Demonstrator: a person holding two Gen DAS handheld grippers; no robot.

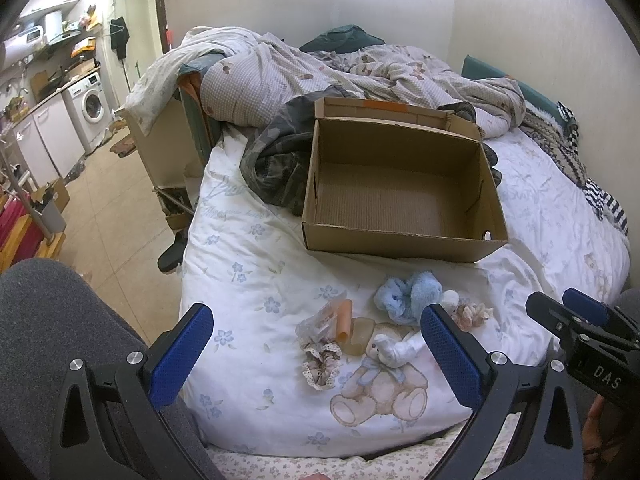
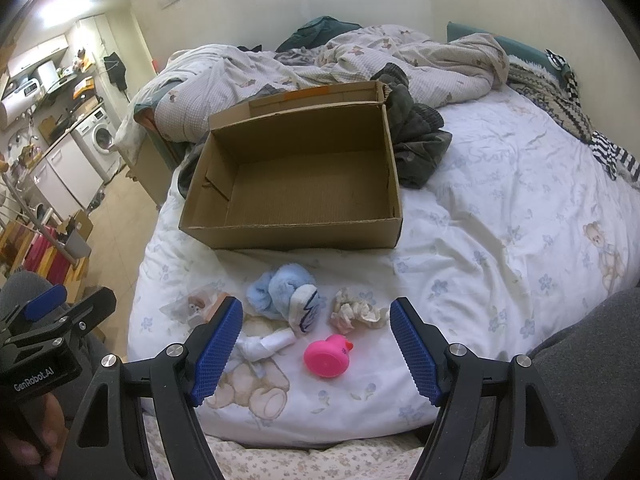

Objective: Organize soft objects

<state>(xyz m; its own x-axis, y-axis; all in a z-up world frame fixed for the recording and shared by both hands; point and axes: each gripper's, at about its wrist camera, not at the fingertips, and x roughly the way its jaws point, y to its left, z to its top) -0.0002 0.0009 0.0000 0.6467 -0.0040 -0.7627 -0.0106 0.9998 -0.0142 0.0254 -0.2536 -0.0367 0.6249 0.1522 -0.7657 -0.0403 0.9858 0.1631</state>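
— Is the right gripper (image 2: 316, 350) holding anything?
— No. Its jaws stand wide, with nothing in them. The left gripper (image 1: 316, 354) is wide and empty too.
— What is closest?
— The pink duck (image 2: 327, 357), just ahead on the bed, lying tipped, beak pointing right. The cardboard box (image 2: 292, 236) sits farther back, open.

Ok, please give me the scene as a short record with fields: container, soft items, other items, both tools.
container: cardboard box, open, empty, on the bed
soft items: blue fluffy toy, white rolled sock, cream scrunchie, lace scrunchie, all in front of the box
other items: pink rubber duck
left tool: open, holding nothing
right tool: open, holding nothing
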